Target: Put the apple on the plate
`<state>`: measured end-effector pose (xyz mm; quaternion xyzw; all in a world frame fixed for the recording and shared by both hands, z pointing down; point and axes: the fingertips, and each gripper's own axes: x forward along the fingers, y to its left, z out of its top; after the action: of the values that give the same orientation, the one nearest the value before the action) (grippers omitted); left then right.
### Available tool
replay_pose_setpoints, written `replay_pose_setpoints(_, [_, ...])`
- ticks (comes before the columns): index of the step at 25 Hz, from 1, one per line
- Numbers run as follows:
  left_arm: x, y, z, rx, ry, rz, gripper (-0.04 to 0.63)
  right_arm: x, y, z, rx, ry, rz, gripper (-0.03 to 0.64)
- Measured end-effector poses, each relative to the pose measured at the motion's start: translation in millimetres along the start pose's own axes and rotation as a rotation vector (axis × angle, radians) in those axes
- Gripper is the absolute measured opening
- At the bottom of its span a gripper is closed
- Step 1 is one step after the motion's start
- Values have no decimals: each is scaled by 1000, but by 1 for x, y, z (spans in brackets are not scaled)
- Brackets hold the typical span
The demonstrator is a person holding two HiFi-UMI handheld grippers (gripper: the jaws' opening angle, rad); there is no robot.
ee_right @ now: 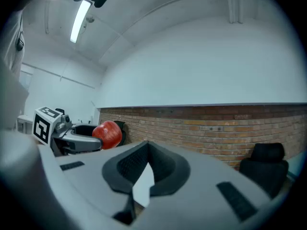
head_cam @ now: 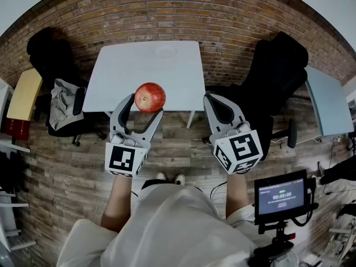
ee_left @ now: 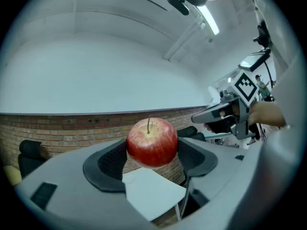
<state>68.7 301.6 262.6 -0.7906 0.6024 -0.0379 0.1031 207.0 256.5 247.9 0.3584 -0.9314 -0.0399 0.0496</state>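
left tongs (head_cam: 146, 107) clamped wide on apple (head_cam: 150, 97), stem up – plate (head_cam: 165, 51) straight ahead, far end of table (head_cam: 122, 79), left tongs nearer. right tongs (head_cam: 213, 100) closed, empty.

Likely office or lab workspace: brick wall (head_cam: 233, 15), plank floor (head_cam: 183, 154), white table (head_cam: 128, 77) flanked by black office chairs (head_cam: 281, 65), small screen (head_cam: 281, 196) on stand, strip light (ee_left: 208, 18) on white ceiling (ee_right: 192, 13).
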Motion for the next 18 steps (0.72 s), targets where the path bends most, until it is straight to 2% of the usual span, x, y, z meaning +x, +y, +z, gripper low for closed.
replay_pose_setpoints(4, [-6, 4, -8, 5, 24, 5, 339, -2, -2, 0, 20, -17, -7, 3])
replay_pose_setpoints(11, [-2, 11, -8, 8, 10, 11, 339, 8, -4, -2, 32, -18, 7, 3])
replay_pose_setpoints(18, [60, 50, -34, -14, 18, -3, 339, 70, -40, -8, 57, -5, -7, 3])
